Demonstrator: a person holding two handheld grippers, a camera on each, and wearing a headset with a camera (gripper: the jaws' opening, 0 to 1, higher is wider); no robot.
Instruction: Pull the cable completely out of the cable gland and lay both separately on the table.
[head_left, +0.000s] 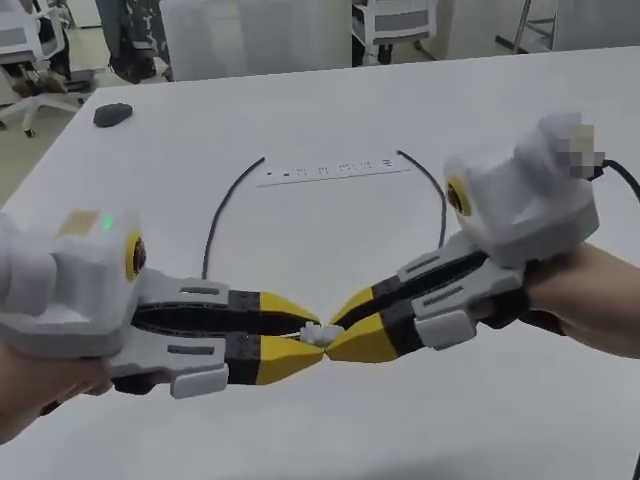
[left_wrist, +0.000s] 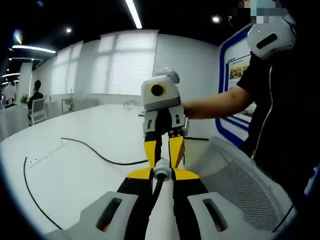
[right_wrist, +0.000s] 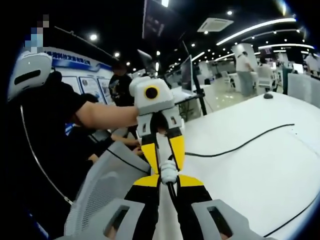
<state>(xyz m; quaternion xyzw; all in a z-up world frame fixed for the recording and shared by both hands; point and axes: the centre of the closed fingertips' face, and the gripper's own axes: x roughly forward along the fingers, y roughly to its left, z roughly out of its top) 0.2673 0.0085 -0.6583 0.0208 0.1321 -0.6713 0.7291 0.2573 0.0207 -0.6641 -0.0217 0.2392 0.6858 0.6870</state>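
- Jaws of left gripper (head_left: 312, 337), reaching from 8 o'clock, and right gripper (head_left: 336, 332), from 3 o'clock, both clamp the cable gland (left_wrist: 161, 170).
- Black cable (left_wrist: 157, 189) runs between left jaws.

Flat white strip (head_left: 335, 170) lies on the counter (head_left: 520, 90). Dark mouse (head_left: 112, 114) far left of the strip, near the counter's edge. Office chair (head_left: 395, 20) beyond the strip.

Left gripper (head_left: 313, 337), right gripper (head_left: 333, 336): grey-white bodies, yellow-black jaws. Cable gland (head_left: 322, 335) white. Cable (left_wrist: 158, 189) black. Table (head_left: 330, 240) white.
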